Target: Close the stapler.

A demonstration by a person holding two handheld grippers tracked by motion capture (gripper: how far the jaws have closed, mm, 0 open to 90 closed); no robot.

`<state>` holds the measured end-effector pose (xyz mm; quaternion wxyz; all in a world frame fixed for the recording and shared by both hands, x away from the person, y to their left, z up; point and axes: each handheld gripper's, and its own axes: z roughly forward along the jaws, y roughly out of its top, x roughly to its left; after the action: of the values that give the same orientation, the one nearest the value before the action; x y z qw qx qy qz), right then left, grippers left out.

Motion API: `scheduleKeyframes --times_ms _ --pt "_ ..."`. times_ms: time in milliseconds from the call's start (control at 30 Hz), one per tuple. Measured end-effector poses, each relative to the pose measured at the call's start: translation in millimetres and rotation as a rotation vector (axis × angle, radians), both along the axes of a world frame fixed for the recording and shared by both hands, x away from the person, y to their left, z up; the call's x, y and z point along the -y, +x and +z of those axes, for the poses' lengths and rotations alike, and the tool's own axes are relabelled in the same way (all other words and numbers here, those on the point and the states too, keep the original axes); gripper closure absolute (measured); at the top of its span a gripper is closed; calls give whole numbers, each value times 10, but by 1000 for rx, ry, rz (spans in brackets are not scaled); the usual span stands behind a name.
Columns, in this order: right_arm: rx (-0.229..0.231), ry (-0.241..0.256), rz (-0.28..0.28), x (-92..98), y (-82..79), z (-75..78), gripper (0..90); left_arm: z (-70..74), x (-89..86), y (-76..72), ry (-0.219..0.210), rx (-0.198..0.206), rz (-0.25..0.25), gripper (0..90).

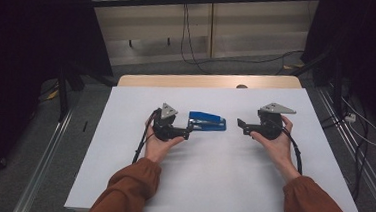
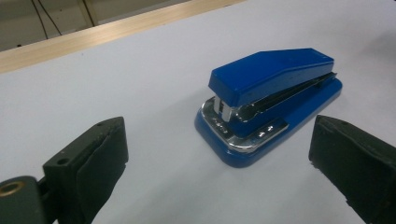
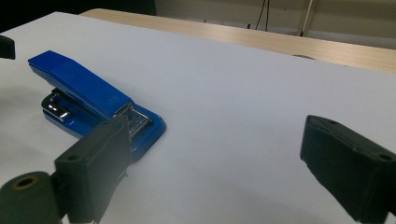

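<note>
Lying flat on the white table top (image 1: 211,173), between the two grippers, is a glossy blue plastic stapler with a chromed metal magazine (image 1: 207,122). Its wedge-shaped top cover (image 2: 271,70) is a solid slab of blue that slopes away from a blunt, squared stapling end, and beneath it the bright steel magazine (image 2: 261,102) and a silver anvil plate (image 2: 233,135) with small stamped marks sit on a rounded blue base. The arm is down, closed against the base. From the right gripper view the same stapler shows its hinge end, where a steel spring piece (image 3: 135,116) is bared above the base. The left gripper (image 1: 188,131) is just beside the stapler's near end, its jaws spread wide with nothing between them but table. The right gripper (image 1: 239,125) is a little apart from the stapler's other end, jaws likewise wide and empty. A pale wooden table edge (image 1: 208,81) runs along the far side.
</note>
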<state>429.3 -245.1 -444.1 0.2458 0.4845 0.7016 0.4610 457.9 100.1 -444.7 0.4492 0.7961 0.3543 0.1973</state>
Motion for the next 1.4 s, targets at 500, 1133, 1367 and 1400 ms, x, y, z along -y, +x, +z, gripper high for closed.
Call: scheduleKeyframes --times_ms 500,1133,1367,1400 --pt "24 -44 -77 55 -187 119 29 118 -183 -218 -63 49 -12 41" --pt "53 -38 -92 112 -481 127 25 205 -550 -543 -126 94 46 42" --pt "65 -30 -101 131 -612 124 24 219 -619 -679 -132 122 42 43" --pt "68 -28 -102 135 -633 128 24 218 -628 -691 -138 119 47 43"
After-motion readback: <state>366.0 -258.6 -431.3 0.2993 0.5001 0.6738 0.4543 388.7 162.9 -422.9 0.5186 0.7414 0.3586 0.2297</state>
